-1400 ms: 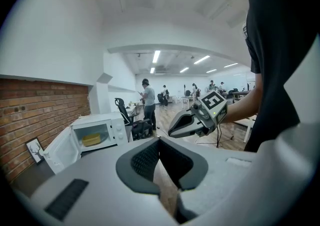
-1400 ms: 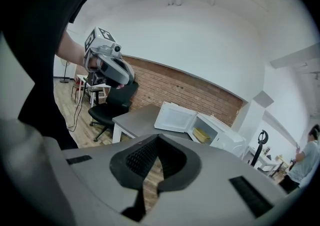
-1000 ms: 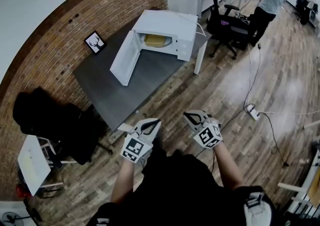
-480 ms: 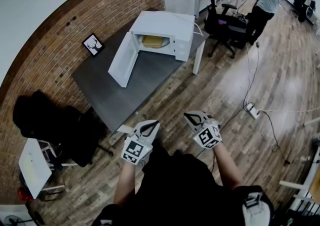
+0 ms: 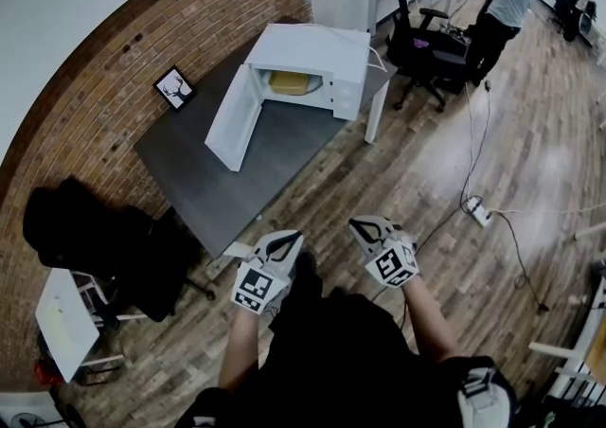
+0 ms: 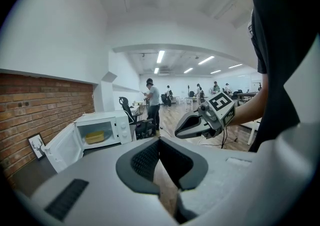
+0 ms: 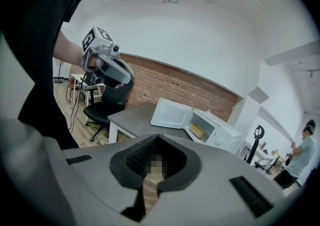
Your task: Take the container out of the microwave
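Flanking microwave (image 5: 312, 62): picture frame (image 5: 176, 87), office chair (image 5: 417, 33)

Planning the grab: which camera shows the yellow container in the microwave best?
The left gripper view: it looks into the open microwave and shows the yellow container side-on. The head view, from above, shows part of it under the microwave's top; the right gripper view shows it small, at an angle.
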`<move>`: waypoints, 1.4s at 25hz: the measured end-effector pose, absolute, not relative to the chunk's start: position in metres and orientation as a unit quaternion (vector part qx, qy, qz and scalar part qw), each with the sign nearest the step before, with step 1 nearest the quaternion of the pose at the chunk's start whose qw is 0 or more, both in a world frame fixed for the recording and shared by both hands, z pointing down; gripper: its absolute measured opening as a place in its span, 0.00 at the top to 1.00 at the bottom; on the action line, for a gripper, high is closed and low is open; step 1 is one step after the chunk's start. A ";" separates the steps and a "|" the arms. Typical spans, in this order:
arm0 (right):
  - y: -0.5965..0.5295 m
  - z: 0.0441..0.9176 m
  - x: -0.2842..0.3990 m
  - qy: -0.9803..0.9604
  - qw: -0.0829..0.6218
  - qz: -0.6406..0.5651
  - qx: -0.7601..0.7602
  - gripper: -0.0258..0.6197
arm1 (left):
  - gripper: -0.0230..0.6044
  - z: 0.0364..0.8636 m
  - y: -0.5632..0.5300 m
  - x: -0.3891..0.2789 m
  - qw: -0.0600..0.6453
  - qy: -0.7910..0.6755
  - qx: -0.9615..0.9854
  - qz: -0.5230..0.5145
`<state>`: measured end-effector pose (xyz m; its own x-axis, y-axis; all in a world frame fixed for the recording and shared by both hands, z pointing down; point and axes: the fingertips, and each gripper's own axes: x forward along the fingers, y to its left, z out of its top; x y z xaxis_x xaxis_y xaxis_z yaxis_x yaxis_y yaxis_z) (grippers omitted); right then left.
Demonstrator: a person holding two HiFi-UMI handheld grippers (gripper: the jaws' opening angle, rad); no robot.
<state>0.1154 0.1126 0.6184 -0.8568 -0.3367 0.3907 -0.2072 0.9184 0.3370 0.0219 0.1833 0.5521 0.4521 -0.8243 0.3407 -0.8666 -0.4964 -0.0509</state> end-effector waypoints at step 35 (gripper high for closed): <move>0.023 0.624 0.034 -0.932 0.256 -0.119 0.229 0.96 | 0.96 0.556 0.075 -0.088 0.054 -0.434 0.887 0.149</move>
<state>0.0341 0.0234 0.6243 -0.7642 -0.4869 0.4230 -0.3651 0.8672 0.3387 -0.0876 0.0753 0.5561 0.5794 -0.7534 0.3110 -0.7854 -0.6181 -0.0341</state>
